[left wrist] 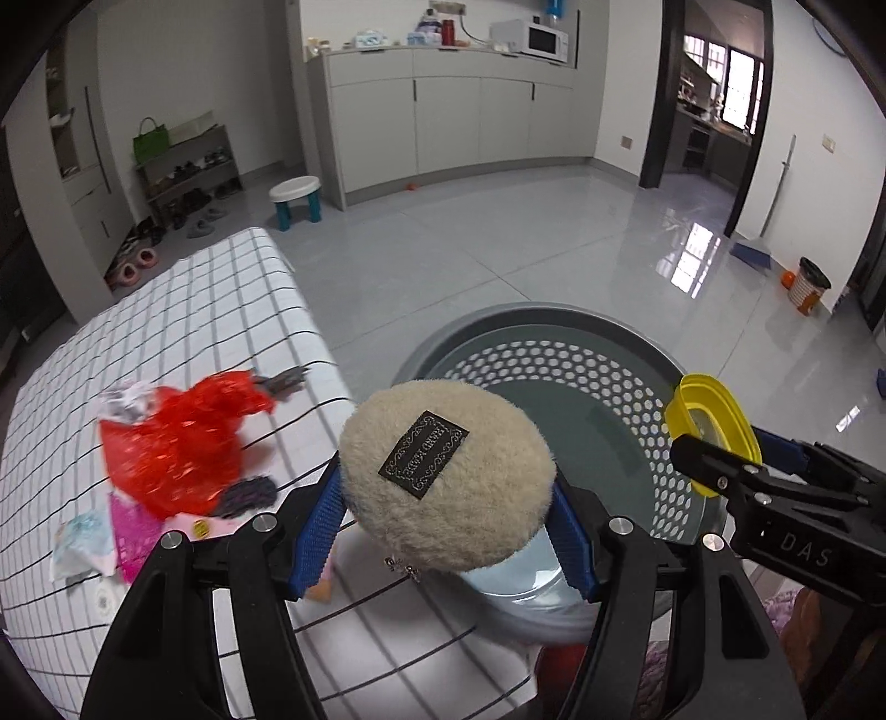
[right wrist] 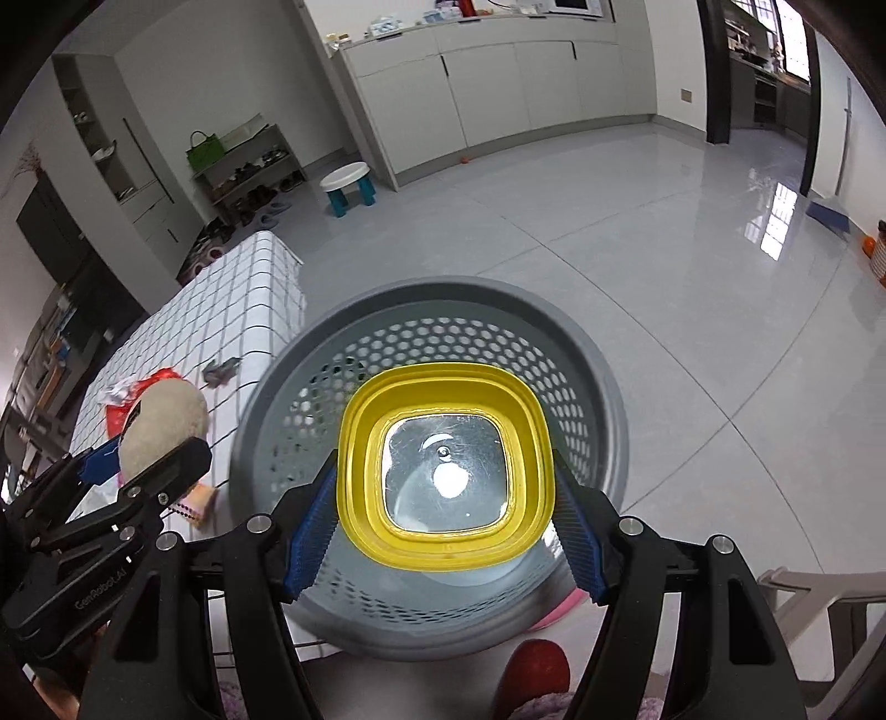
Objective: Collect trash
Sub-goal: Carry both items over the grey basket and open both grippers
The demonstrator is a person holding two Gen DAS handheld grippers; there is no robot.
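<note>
A home, open living/kitchen area w/ glossy grey tile floor [left wrist: 498,232]. Landmark: the long run of white cabinets [left wrist: 443,122] on the far wall. On top of them, a microwave [left wrist: 540,39] plus bottles and boxes. Left of the cabinets, a shoe rack [left wrist: 188,171] w/ a green handbag [left wrist: 149,138] on top, slippers on the floor beside it. In front of the cabinets, a kid's stool [left wrist: 296,202]. Right of the cabinets, a dark doorway [left wrist: 709,111] into a kitchen w/ windows.

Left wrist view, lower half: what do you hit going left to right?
Crumpled tissue → red plastic bag → fluffy beige pouch clamped in the left gripper → grey perforated basket → yellow lid in the right gripper.
</note>
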